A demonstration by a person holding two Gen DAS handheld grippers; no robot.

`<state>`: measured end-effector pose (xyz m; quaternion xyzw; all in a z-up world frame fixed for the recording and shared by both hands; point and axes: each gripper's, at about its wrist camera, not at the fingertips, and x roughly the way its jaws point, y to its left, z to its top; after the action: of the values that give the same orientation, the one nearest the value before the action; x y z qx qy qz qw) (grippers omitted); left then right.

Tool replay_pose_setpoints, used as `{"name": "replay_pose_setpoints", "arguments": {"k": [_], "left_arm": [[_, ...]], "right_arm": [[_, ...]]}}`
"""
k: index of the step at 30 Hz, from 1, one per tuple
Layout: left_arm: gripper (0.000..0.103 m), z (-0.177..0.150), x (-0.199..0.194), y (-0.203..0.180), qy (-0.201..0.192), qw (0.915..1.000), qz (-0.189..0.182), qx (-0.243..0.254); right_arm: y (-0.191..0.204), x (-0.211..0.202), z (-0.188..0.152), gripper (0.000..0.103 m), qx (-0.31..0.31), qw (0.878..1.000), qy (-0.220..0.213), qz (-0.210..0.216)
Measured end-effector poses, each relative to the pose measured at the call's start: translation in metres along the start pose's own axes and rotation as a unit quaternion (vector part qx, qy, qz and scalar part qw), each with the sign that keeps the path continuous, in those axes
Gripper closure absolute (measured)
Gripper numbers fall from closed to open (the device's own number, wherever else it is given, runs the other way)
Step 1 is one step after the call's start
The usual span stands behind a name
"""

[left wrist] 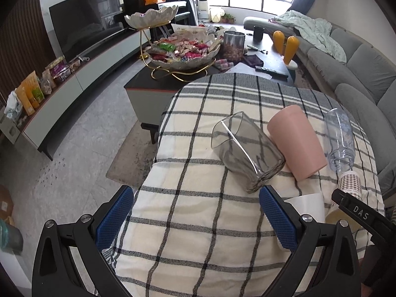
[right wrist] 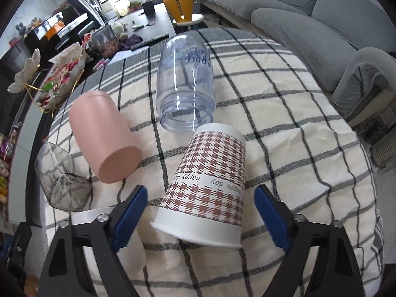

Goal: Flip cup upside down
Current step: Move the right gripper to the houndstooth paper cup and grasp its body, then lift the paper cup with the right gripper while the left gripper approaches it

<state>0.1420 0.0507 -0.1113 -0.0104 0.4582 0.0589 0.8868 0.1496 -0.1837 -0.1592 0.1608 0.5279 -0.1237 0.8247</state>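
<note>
A houndstooth paper cup (right wrist: pixel 208 185) stands mouth down, slightly tilted, on the checked cloth (right wrist: pixel 284 123), between the open fingers of my right gripper (right wrist: pixel 200 210), which do not touch it. It also shows at the right edge of the left wrist view (left wrist: pixel 350 185). A pink cup (right wrist: pixel 106 133) lies on its side to the left, a smoky glass cup (right wrist: pixel 61 180) beside it, and a clear blue bottle-cup (right wrist: pixel 185 84) lies behind. My left gripper (left wrist: pixel 195 220) is open and empty over the cloth, in front of the glass cup (left wrist: pixel 247 148) and the pink cup (left wrist: pixel 297 141).
A white cup (left wrist: pixel 309 205) lies by the left gripper's right finger. Behind the cloth-covered table stands a coffee table (left wrist: pixel 153 91) with a snack bowl (left wrist: pixel 183 52) and a jar (left wrist: pixel 234 45). A grey sofa (right wrist: pixel 321 17) runs along the right. A TV stand (left wrist: pixel 74 94) is at left.
</note>
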Motion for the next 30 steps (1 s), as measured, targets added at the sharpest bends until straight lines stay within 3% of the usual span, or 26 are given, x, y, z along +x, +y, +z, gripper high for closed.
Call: {"name": "replay_pose_setpoints", "arguments": {"k": [4, 15, 22, 30], "left_arm": [[0.0, -0.003, 0.002, 0.001, 0.005, 1.0, -0.001, -0.001], [0.0, -0.017, -0.024, 0.008, 0.011, 0.9998, -0.016, -0.001], [0.0, -0.045, -0.064, 0.029, 0.011, 0.9997, -0.019, -0.003], [0.0, -0.077, -0.089, 0.064, 0.013, 0.9997, -0.007, -0.018]], "right_arm": [[0.0, 0.005, -0.003, 0.037, 0.0, 1.0, 0.004, 0.008], [0.001, -0.044, -0.012, 0.038, -0.03, 0.999, -0.022, 0.029], [0.018, -0.083, -0.055, 0.038, -0.091, 0.994, -0.003, 0.058], [0.055, -0.089, -0.112, 0.038, -0.169, 0.982, 0.028, 0.08]]}}
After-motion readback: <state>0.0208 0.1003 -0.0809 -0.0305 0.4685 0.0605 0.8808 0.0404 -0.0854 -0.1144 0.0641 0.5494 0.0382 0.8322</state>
